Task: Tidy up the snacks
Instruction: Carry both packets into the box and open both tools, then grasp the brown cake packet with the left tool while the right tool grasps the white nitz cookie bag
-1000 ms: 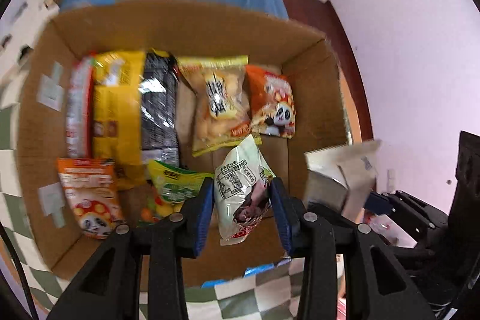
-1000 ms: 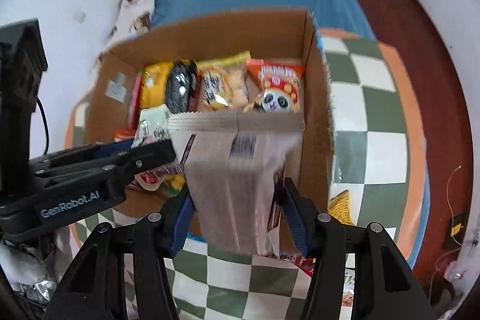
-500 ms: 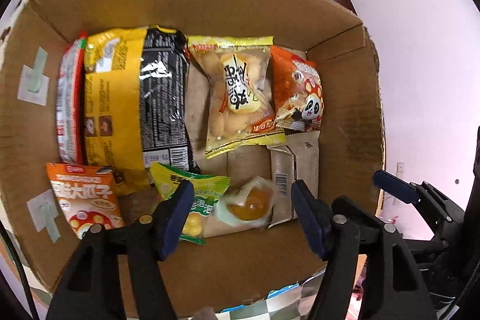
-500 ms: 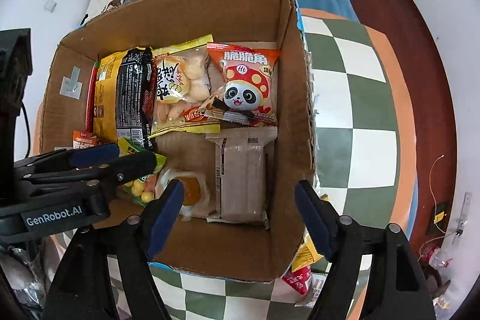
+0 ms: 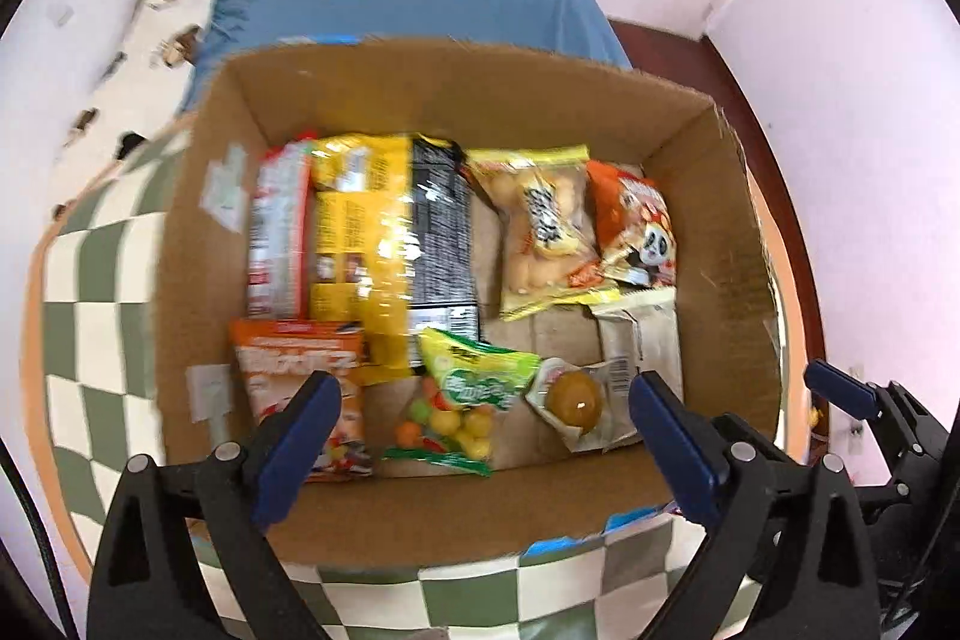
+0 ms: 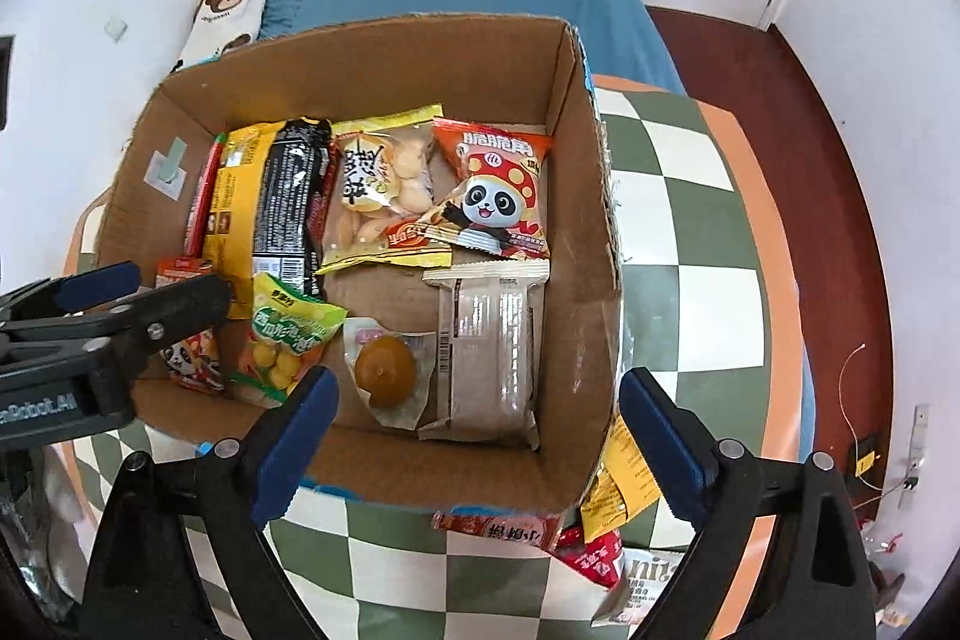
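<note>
Two handheld grippers are hovering over the near wall of a cardboard box [image 6: 591, 244] on a checkered table [image 6: 708, 292], both with jaws spread wide and carrying nothing: the left gripper [image 5: 480, 436] is showing only packets on the box floor between its blue pads, and the right gripper [image 6: 474, 433] is framing the box's near right corner. Inside the box, snacks are lying flat in two rough rows: a black-and-yellow packet [image 6: 270, 202], a pale biscuit bag [image 6: 378, 184] and a panda bag [image 6: 498, 196] toward the far wall; a green candy bag [image 6: 282, 340], a small cake [image 6: 384, 370] and a brown wafer pack [image 6: 489, 346] toward the near wall. The sorting appears unfinished, since loose packets are waiting outside the box just beyond its near right corner, among them a red packet [image 6: 498, 529] and a yellow packet [image 6: 618, 484] touching the wall. The next pick probably falls to the right gripper, which is nearest; it would do well to drop low beside the wall, close on a packet's sealed edge rather than its puffed middle, and lift clear of the rim before crossing to the bare floor at the box's middle.
</note>
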`<state>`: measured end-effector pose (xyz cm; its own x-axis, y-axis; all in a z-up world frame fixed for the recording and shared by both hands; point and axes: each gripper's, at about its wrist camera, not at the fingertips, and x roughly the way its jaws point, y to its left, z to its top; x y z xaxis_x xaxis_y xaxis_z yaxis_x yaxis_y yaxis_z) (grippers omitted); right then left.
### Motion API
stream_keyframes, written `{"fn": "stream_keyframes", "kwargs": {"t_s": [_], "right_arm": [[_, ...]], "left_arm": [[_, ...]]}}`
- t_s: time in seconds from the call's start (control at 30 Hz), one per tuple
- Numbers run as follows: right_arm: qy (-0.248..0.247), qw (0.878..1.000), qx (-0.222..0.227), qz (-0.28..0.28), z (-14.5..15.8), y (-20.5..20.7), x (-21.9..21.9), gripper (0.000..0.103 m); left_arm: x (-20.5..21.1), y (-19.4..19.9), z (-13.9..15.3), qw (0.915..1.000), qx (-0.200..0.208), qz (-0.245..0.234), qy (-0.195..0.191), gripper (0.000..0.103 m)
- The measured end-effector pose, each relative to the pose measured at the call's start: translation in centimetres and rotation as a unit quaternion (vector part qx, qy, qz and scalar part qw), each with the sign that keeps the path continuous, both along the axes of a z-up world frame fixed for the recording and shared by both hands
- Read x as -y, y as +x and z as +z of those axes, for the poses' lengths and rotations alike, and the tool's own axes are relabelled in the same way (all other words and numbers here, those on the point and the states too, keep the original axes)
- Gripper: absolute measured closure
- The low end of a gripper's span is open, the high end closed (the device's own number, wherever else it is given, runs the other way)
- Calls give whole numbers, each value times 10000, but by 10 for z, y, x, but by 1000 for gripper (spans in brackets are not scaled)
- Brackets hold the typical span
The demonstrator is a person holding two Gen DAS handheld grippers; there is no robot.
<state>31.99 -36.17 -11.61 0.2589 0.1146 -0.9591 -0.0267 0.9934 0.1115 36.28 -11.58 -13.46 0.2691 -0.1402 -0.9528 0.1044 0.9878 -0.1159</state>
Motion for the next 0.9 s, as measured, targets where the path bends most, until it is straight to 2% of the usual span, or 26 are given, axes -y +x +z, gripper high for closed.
{"fn": "stream_keyframes", "kwargs": {"t_s": [0.2, 0.5, 0.9], "right_arm": [[79, 9993, 353, -115, 16, -23, -3, 6], [121, 9932, 1146, -189, 63, -68, -6, 6], [348, 9814, 1873, -243, 123, -131, -3, 6]], "left_arm": [[-11, -39, 26, 9982, 566, 144, 168, 5], [-15, -92, 69, 9909, 1290, 92, 360, 5], [-14, -140, 118, 9821, 1869, 115, 204, 5]]}}
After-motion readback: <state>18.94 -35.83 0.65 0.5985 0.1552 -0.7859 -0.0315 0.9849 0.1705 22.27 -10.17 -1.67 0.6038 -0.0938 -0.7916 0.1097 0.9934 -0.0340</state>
